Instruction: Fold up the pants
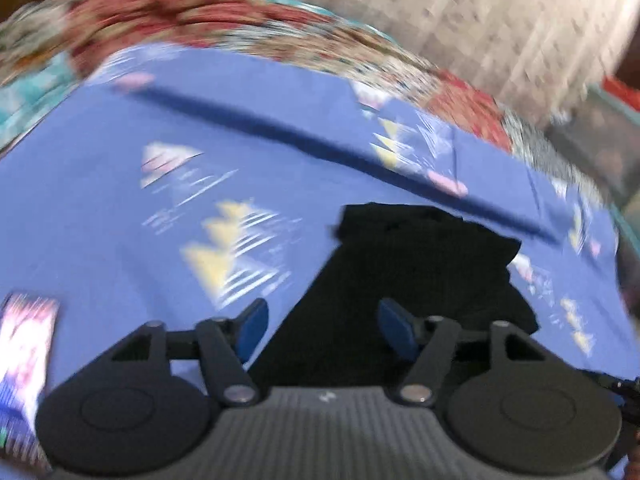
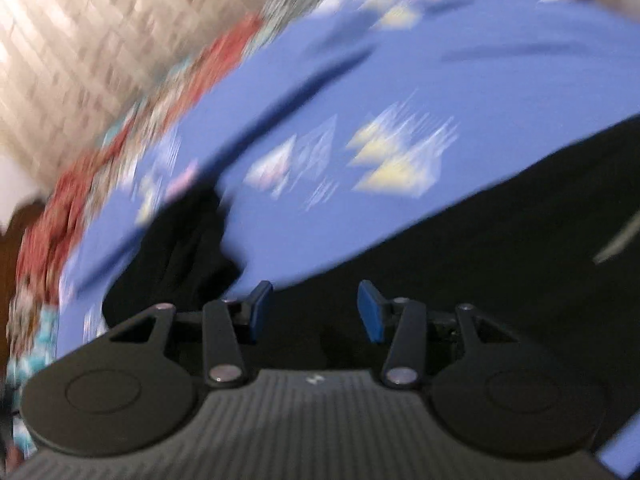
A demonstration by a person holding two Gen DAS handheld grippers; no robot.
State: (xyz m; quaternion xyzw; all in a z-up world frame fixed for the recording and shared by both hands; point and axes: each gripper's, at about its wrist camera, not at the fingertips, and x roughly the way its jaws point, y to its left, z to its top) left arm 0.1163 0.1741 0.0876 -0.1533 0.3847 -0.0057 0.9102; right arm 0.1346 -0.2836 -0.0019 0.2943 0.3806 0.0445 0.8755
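Observation:
The black pants [image 1: 412, 276] lie on a blue patterned sheet [image 1: 120, 208]. In the left wrist view they spread from under my left gripper [image 1: 322, 330] toward the far right. That gripper is open and empty, its blue pads [image 1: 252, 326] apart just above the cloth. In the right wrist view the pants [image 2: 500, 240] run across the lower right, with another part [image 2: 180, 248] at the left. My right gripper [image 2: 314, 310] is open and empty over the black cloth. Both views are blurred by motion.
A red floral blanket [image 1: 180, 8] borders the far edge of the sheet, with a pale curtain [image 1: 500, 20] behind it. A bright patterned object [image 1: 24, 360] lies at the lower left of the left wrist view. The blanket [image 2: 60, 200] shows at the left of the right wrist view.

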